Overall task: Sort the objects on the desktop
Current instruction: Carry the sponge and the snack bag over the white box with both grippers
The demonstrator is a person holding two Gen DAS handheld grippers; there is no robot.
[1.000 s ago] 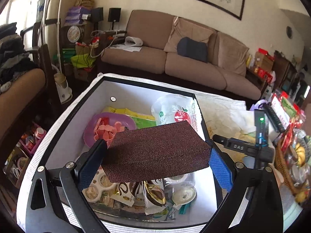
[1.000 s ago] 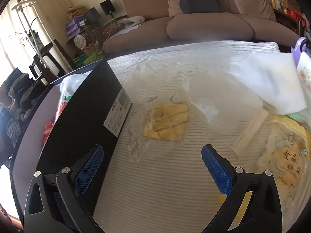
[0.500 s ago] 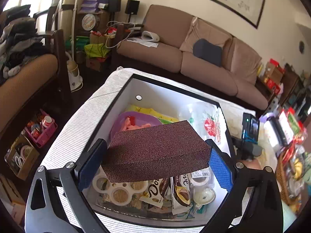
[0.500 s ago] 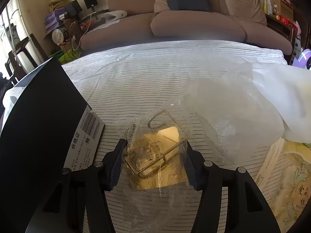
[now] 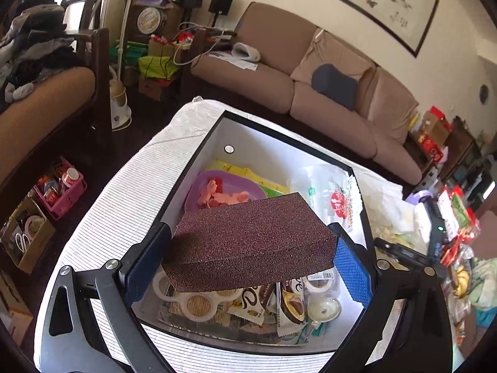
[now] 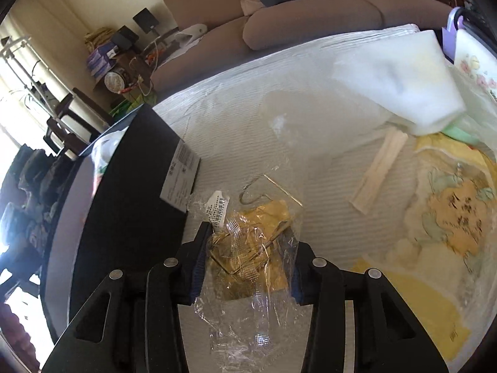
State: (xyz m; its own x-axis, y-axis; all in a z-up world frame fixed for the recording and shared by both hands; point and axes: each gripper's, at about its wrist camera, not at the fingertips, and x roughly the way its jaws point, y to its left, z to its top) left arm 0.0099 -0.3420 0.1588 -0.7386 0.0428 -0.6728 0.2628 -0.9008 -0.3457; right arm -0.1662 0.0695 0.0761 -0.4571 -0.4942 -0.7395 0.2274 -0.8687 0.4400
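Note:
A dark red-brown sponge block (image 5: 251, 242) is clamped between the blue pads of my left gripper (image 5: 248, 261), held above the open black box (image 5: 198, 168) with white inner walls. In the right wrist view, a crinkled clear packet holding gold wire and yellow card (image 6: 264, 217) sits between the fingers of my right gripper (image 6: 248, 258). Those jaws are closing, and the pads press the packet's sides. The packet's loose plastic hangs below the fingers. The box's black outer wall (image 6: 124, 192), with a white label, stands just left of the packet.
Inside the box lie a purple plate of pink pieces (image 5: 223, 192), a printed clear cup bag (image 5: 329, 192), tape rings and snack packets (image 5: 264, 304). A white foam pad (image 6: 400, 77), a pale stick (image 6: 379, 171) and a yellow printed cloth (image 6: 450, 211) lie on the striped tablecloth to the right.
My right gripper went from wide open to closed around the clear packet, which now tilts in its hold. The left gripper carried the sponge sideways over the box, still clamped.

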